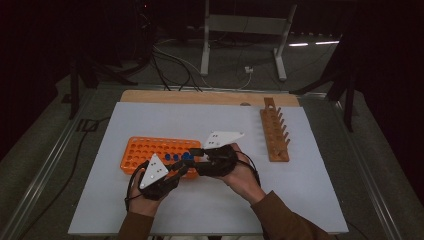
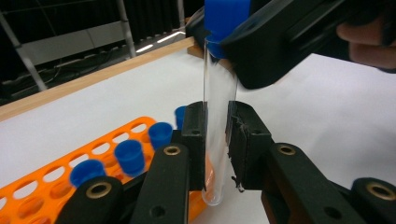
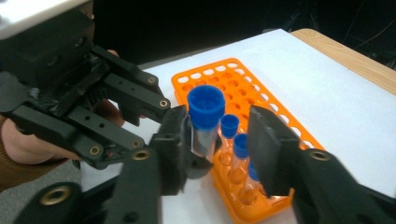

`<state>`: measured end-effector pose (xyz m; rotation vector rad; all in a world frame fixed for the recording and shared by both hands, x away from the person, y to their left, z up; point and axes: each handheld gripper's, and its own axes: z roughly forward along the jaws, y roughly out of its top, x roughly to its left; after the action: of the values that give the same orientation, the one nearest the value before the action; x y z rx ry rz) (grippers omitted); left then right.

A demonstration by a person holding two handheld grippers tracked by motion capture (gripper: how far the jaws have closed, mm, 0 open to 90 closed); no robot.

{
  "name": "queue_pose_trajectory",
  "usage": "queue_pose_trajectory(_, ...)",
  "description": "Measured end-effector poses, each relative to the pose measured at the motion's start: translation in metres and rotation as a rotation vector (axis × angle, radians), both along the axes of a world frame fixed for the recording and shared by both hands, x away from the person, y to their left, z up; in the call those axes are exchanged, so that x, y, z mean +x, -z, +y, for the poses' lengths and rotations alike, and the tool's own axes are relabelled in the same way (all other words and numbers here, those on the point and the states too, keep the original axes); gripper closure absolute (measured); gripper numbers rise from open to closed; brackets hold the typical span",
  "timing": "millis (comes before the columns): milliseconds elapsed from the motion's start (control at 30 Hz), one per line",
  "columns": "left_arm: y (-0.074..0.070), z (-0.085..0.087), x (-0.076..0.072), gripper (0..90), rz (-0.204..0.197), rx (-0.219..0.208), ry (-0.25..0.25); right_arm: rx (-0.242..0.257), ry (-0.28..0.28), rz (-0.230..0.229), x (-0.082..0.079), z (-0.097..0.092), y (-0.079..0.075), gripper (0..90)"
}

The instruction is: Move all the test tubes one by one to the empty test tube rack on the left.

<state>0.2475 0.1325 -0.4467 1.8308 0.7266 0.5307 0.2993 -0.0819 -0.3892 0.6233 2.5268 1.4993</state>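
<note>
Left gripper view — left gripper (image 2: 217, 140) clamped on clear tube (image 2: 218, 121), upright beside orange rack (image 2: 28, 205) | right gripper (image 3: 219, 140) jaws parted around blue cap (image 3: 206, 106), not pressing.

A wooden table (image 1: 150, 96) carries a large white sheet (image 1: 300, 200), with an orange tube rack (image 1: 137, 152) lying flat toward its left and a wooden peg rack (image 1: 274, 131) set well apart to the right

High view overhead, far; both gripper views close, sharing orange rack (image 2: 56, 186).
</note>
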Motion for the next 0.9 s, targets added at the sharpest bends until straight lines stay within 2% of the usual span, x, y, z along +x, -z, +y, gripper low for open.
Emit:
queue_pose_trajectory(100, 0.000, 0.004, 0.001, 78.3, 0.001, -0.010, -0.013, 0.020, 0.012, 0.003, 0.001, -0.005, -0.002, 48.0)
queue_pose_trajectory(300, -0.001, 0.010, 0.001, 78.4, -0.004, -0.023, -0.033, 0.028, 0.051, -0.006, 0.003, -0.011, -0.002, 36.7)
queue_pose_trajectory(433, -0.002, 0.013, 0.001, 78.4, -0.009, -0.029, -0.046, 0.020, 0.094, -0.024, 0.004, -0.014, -0.001, 23.6)
queue_pose_trajectory(533, -0.003, 0.016, 0.002, 78.3, -0.014, -0.034, -0.057, 0.016, 0.131, -0.020, 0.006, -0.017, 0.001, 15.1)
queue_pose_trajectory(900, -0.004, 0.026, 0.003, 78.3, -0.020, -0.049, -0.095, 0.012, 0.184, -0.017, 0.012, -0.036, 0.007, 2.6)
